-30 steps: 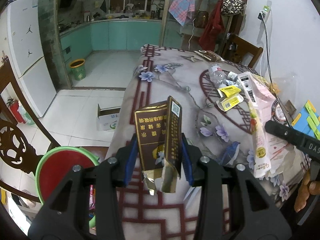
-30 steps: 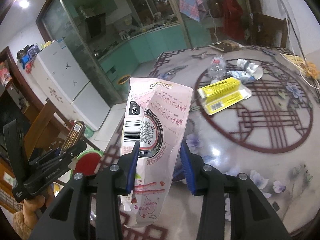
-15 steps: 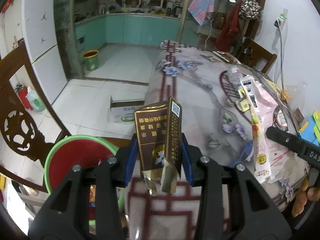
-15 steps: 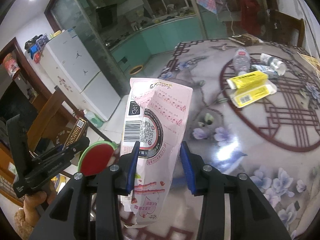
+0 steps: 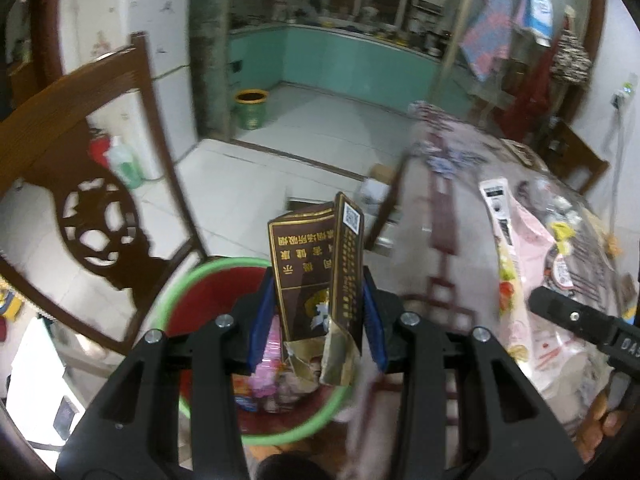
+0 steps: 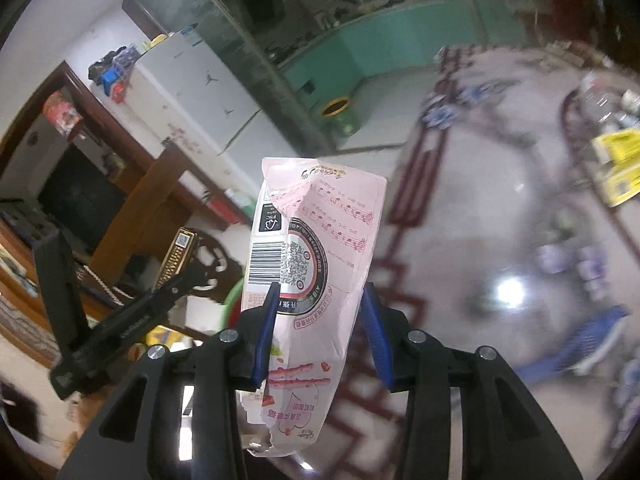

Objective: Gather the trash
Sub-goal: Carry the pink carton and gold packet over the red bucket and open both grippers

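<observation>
My left gripper (image 5: pixel 318 312) is shut on a torn brown and gold cigarette pack (image 5: pixel 316 272), held upright. Right below and behind it stands a red bin with a green rim (image 5: pixel 208 292) holding several colourful wrappers. My right gripper (image 6: pixel 320 320) is shut on a pink snack bag (image 6: pixel 316 256) with a barcode and a round label; it hangs over the table's edge. The pink bag (image 5: pixel 524 248) and the right gripper show at the right of the left wrist view. In the right wrist view the left gripper (image 6: pixel 132 320) with the brown pack (image 6: pixel 178 252) is at the left, and the bin's green rim (image 6: pixel 232 300) peeks out behind the bag.
A carved wooden chair (image 5: pixel 92 200) stands left of the bin. The table with a floral cloth (image 5: pixel 440 208) is at the right, with yellow boxes (image 6: pixel 620 160) and a plastic bottle (image 6: pixel 596 92) on it. A cardboard box (image 5: pixel 372 192) and a small green bin (image 5: pixel 250 108) stand on the tiled floor.
Both grippers have swung left, away from the table's middle, each keeping its load. The red bin has come from the left corner to right under the left gripper.
</observation>
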`<state>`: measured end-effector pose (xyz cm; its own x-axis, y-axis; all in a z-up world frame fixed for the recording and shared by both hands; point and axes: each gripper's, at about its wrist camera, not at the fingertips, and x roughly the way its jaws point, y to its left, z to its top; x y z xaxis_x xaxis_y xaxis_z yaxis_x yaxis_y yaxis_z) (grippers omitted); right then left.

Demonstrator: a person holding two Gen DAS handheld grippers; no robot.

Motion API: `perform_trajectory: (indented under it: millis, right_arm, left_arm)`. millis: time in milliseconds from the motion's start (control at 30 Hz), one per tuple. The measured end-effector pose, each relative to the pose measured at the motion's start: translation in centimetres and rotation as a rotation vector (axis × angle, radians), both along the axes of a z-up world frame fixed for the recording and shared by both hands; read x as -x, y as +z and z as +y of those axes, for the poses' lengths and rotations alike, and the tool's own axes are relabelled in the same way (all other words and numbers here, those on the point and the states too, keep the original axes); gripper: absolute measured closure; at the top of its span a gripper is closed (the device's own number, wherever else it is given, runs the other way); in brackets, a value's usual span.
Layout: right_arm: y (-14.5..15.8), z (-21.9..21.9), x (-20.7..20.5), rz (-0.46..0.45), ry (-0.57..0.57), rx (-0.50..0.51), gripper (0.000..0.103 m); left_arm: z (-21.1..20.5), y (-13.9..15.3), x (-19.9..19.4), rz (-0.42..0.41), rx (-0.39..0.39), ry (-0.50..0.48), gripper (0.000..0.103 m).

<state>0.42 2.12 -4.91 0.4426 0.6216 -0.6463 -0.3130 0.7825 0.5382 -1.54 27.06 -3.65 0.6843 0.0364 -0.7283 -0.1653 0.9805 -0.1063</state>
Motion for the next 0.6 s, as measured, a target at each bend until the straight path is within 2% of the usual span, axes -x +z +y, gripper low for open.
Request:
perform_trajectory:
  millis: [67, 300, 500, 533, 567, 600]
  right_arm:
    - [-0.6, 1.5, -0.6, 0.03, 0.021, -0.03, 0.063]
    - [-1.9, 6.8, -1.7, 0.062, 0.102, -0.027, 0.064]
    - [-2.8, 10.4, -2.4, 0.052, 0.157, 0.027, 0.062]
    - [-2.9, 10.9, -2.6, 0.053, 0.176, 0.023, 0.054]
    - [-2.9, 11.1, -2.7, 0.056, 0.184, 0.026, 0.029]
    - [-2.8, 11.0, -2.8, 0.051, 0.177, 0.029, 0.023]
  left_arm:
    - [1.4, -0.3, 0.0, 0.012, -0.008, 0.038, 0.064]
    - [3.9, -1.1, 0.6, 0.042, -0.005, 0.105, 0.064]
    - [5.0, -1.1, 0.7, 0.041, 0.009, 0.137, 0.064]
    - [5.1, -1.2, 0.7, 0.042, 0.01, 0.142, 0.064]
    - [5.2, -1.2, 0.7, 0.042, 0.008, 0.147, 0.064]
    - [5.2, -1.2, 0.7, 0.045, 0.005, 0.151, 0.064]
